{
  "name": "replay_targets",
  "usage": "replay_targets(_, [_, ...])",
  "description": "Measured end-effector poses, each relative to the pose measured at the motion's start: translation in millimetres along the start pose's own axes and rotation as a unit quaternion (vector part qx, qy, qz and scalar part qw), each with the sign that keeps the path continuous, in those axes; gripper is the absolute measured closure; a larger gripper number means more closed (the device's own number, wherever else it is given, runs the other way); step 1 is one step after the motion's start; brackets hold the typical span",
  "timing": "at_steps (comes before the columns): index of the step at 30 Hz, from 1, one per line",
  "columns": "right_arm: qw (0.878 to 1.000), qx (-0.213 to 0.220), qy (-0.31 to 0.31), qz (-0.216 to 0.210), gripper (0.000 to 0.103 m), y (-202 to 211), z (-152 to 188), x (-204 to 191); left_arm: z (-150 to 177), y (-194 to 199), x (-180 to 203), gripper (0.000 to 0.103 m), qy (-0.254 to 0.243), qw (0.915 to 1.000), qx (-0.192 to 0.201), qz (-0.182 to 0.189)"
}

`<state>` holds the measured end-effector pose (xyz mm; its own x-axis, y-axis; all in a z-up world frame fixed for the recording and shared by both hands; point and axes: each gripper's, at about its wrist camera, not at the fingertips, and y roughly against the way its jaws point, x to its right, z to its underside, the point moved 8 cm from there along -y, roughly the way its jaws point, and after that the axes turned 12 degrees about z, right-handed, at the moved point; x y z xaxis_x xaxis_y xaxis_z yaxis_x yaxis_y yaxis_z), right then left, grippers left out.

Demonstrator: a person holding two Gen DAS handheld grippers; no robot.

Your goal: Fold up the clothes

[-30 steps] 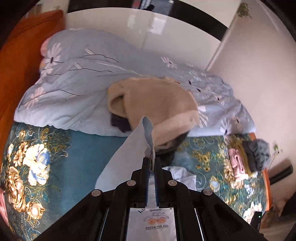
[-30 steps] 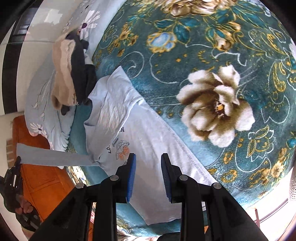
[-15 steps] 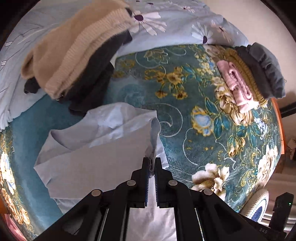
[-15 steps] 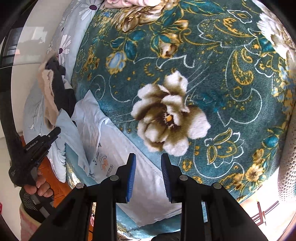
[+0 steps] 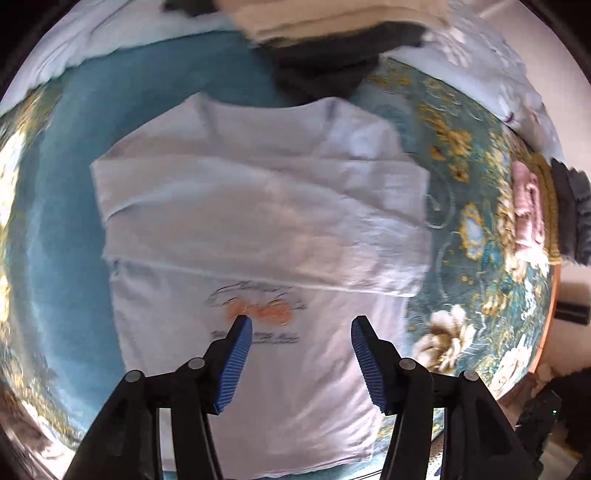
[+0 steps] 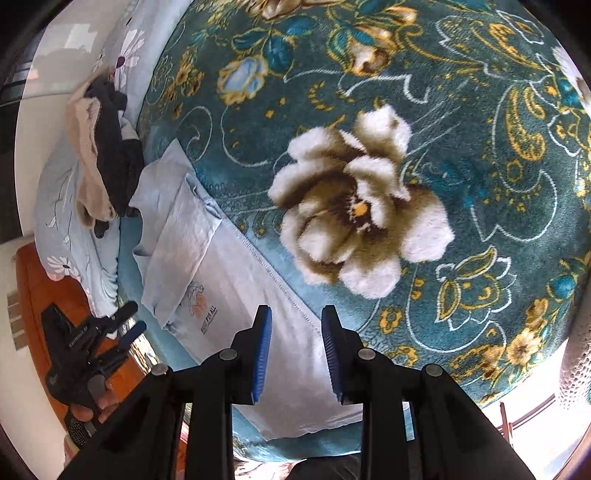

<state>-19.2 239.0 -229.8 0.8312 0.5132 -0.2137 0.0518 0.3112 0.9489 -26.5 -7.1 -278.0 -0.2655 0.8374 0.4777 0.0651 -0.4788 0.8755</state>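
A pale blue T-shirt (image 5: 258, 221) with an orange and dark print lies flat on the teal floral bedspread (image 5: 461, 206), both sleeves folded across its chest. My left gripper (image 5: 301, 326) hovers open above the print, holding nothing. In the right wrist view the same T-shirt (image 6: 192, 251) stretches from the centre left down to the front edge. My right gripper (image 6: 295, 314) is open over the shirt's hem side, empty. The left gripper (image 6: 129, 321) shows there too, off the shirt's left side, held by a hand.
A heap of beige and black clothes (image 5: 325, 33) lies just beyond the shirt's collar. Folded pink, yellow and grey garments (image 5: 543, 210) are stacked at the bed's right edge. A light blue flowered quilt (image 6: 62, 177) covers the far end, against an orange headboard (image 6: 37, 280).
My left gripper carried the sleeve across the shirt, let it go and opened, then drew back. The sleeve now lies flat on the chest. The right gripper stayed open and shifted slightly.
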Motion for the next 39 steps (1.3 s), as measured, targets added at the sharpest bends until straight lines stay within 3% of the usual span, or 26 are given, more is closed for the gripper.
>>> replay_targets(6, [0.996, -0.046, 0.042, 0.061, 0.074, -41, 28, 2, 71, 16, -136, 0.043, 0.121, 0.9915, -0.014, -0.046])
replay_targets(11, [0.989, -0.076, 0.054, 0.118, 0.074, -70, 54, 28, 131, 0, -187, 0.043, 0.180, 0.9823, -0.040, -0.033])
replay_targets(18, [0.978, -0.106, 0.083, 0.161, 0.074, -100, 87, 47, 179, -39, -188, 0.043, 0.167, 0.9820, -0.088, -0.004])
replay_targets(24, [0.974, -0.104, 0.089, 0.181, 0.074, -112, 109, 62, 224, -61, -199, 0.043, 0.170, 0.9758, -0.136, -0.013])
replay_targets(28, [0.979, -0.084, 0.076, 0.172, 0.073, -105, 104, 68, 235, -59, -203, 0.043, 0.187, 0.9742, -0.126, 0.004])
replay_targets(30, [0.979, -0.082, 0.077, 0.167, 0.064, -104, 101, 70, 237, -60, -201, 0.043, 0.183, 0.9751, -0.125, 0.006])
replay_targets(32, [0.980, -0.081, 0.080, 0.163, 0.064, -104, 99, 72, 239, -62, -197, 0.043, 0.172, 0.9771, -0.126, 0.000])
replay_targets(39, [0.973, -0.081, 0.111, 0.187, 0.063, -114, 119, 73, 252, -65, -182, 0.049, 0.156, 0.9797, -0.126, -0.001])
